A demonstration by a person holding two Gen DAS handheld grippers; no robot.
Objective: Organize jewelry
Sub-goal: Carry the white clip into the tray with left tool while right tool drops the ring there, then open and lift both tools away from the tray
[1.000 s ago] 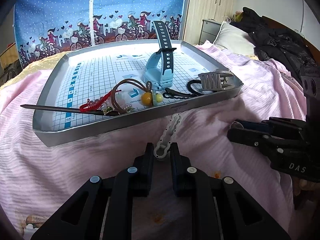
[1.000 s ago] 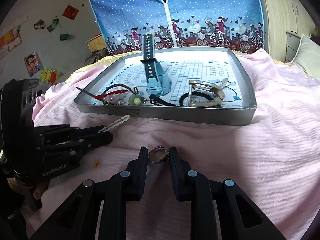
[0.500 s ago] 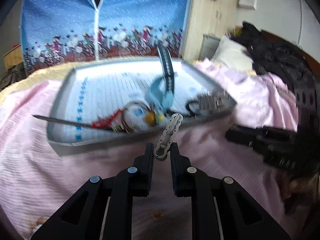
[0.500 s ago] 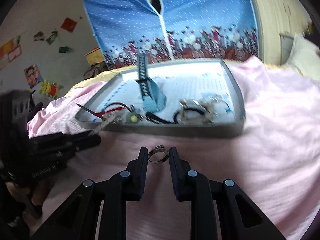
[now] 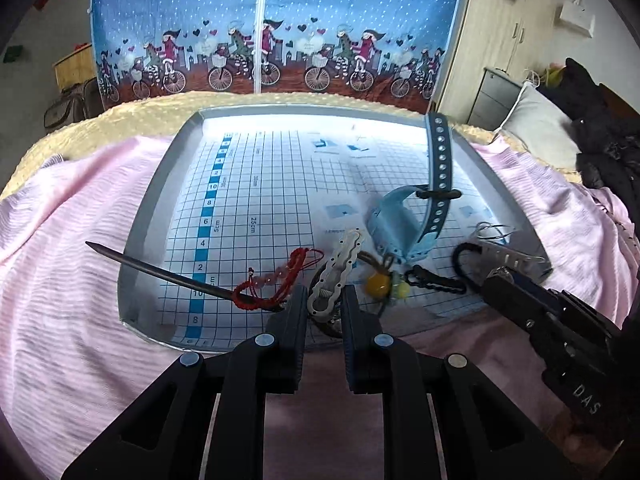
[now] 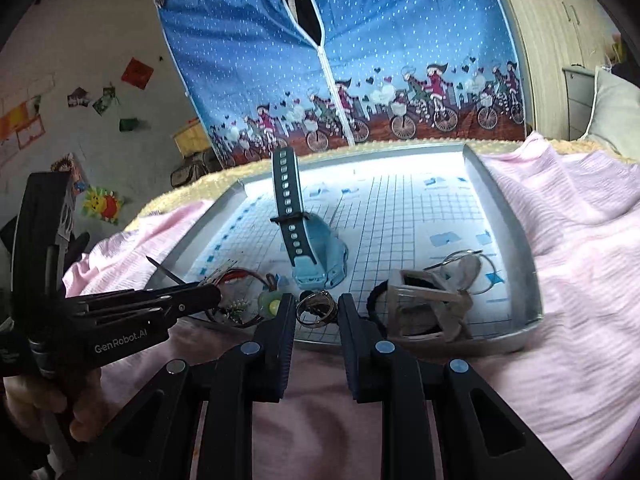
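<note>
Hovering over the near rim of the silver tray (image 5: pixel 152 216), the left gripper (image 5: pixel 324 304) is clenched on a white wavy hair clip (image 5: pixel 338 268), gripped by its base so its length points toward 12 o'clock, probably ready to lie down among the pieces already gathered there. At its 3 o'clock, the right gripper (image 6: pixel 317 310) pinches a silver ring (image 6: pixel 316 309) edgewise above the same rim, just short of the blue watch (image 6: pixel 316 256) at 12 o'clock, seemingly so it drops flat inside.
</note>
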